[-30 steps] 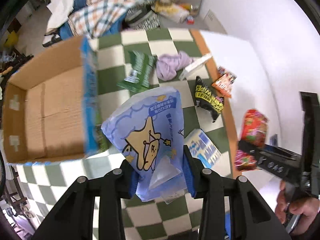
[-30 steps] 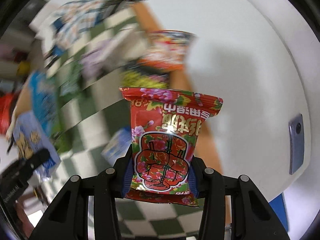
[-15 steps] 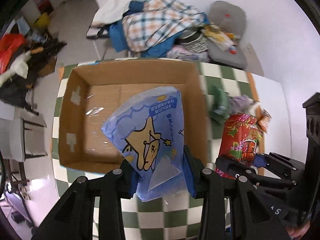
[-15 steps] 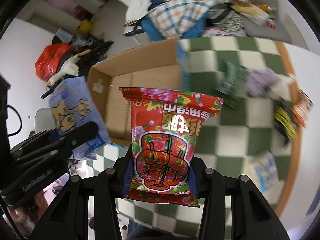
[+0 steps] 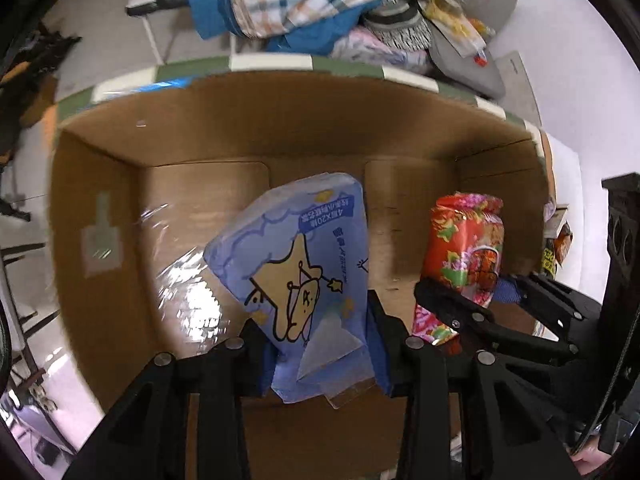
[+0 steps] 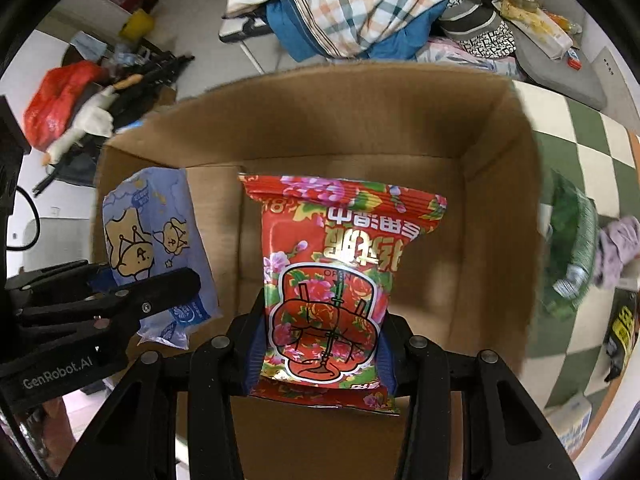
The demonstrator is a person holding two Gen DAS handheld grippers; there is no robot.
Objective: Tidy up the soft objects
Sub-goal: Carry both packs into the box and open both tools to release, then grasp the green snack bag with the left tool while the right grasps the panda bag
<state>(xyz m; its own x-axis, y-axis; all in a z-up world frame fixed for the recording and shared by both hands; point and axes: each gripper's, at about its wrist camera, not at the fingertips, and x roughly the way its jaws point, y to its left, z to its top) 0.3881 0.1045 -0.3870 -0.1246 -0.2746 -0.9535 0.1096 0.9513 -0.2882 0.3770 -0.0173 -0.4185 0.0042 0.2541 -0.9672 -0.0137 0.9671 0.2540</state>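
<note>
Cardboard dominates both views: an open box (image 5: 400, 140) on a green-and-white checked table (image 6: 592, 128), its brown floor showing beneath both grippers. Behind it lies a heap of plaid cloth (image 6: 372, 4) and other laundry. Only the right wrist view shows the table to the right of the box, where a green packet (image 6: 570, 248) and a lilac cloth (image 6: 618, 244) lie blurred; it also takes in a red bag (image 6: 52, 96) on the floor at left. Only the left wrist view shows glossy tape (image 5: 188, 292) glinting on the box floor.

The left gripper (image 5: 316, 344) is clamped on a blue tissue pack (image 5: 304, 256) printed with a star figure, held over the box interior. The right gripper (image 6: 320, 344) is clamped on a red floral snack bag (image 6: 332, 272), also over the box, just beside the blue pack. Each view catches the other gripper side-on with its load, the two packs apart.
</note>
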